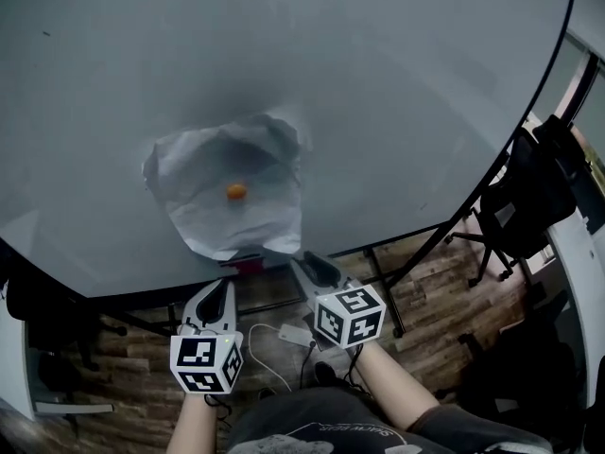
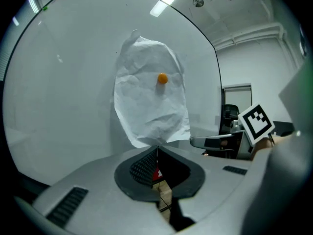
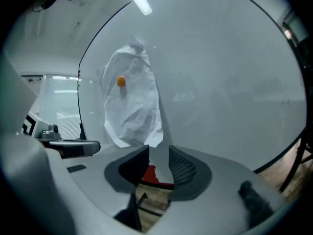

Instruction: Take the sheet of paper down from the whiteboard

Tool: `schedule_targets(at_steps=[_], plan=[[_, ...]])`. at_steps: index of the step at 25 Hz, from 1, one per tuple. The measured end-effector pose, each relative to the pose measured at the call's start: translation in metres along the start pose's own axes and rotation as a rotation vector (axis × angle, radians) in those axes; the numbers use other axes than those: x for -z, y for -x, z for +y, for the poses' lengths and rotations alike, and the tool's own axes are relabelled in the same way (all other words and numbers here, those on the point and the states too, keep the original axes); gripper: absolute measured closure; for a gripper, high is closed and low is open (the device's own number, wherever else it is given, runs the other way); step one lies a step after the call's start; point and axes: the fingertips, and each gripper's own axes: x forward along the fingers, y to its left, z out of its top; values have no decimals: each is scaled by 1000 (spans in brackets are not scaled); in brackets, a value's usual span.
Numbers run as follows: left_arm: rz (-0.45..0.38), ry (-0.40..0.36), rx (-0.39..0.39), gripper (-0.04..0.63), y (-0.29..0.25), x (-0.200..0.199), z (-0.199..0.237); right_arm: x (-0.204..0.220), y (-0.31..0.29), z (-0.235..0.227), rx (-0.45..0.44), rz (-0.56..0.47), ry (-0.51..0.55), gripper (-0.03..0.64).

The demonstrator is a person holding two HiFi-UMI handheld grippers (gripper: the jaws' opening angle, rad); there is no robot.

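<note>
A crumpled white sheet of paper (image 1: pixel 213 206) hangs on the grey whiteboard (image 1: pixel 397 83), pinned by a small orange magnet (image 1: pixel 236 191). My left gripper (image 1: pixel 223 288) sits just below the paper's lower edge with its jaws shut and nothing between them. My right gripper (image 1: pixel 304 263) is beside the paper's lower right corner, apart from it, with its jaws open and empty. In the left gripper view the paper (image 2: pixel 146 106) and magnet (image 2: pixel 162 78) rise above my shut left gripper (image 2: pixel 157 149). In the right gripper view the paper (image 3: pixel 132 106) stands above my open right gripper (image 3: pixel 159 152).
A black office chair (image 1: pixel 529 197) stands at the right on the wooden floor (image 1: pixel 463 301). The board's dark stand legs (image 1: pixel 386 291) run under it. A white power adapter (image 1: pixel 295 335) with a cable lies on the floor near my arms. A red object (image 3: pixel 151 173) shows below the board.
</note>
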Motion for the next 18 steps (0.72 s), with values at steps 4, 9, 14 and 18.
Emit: schedule_targets(at_steps=[4,9,14,18], plan=[[-12,14,-44,580,-7,-6,-3,-8,-12,-2,-69,6,7,499],[-28,60,-117,580,-9,-13,2,-19,-22,6,-145,-11,57,500],[-30,53,-138,580,-11,-16,-4,-21,-26,10,-184,-3,85,516],[-48,58,-152,580,-12,-24,-6,-21,-28,10,-191,5,114,580]])
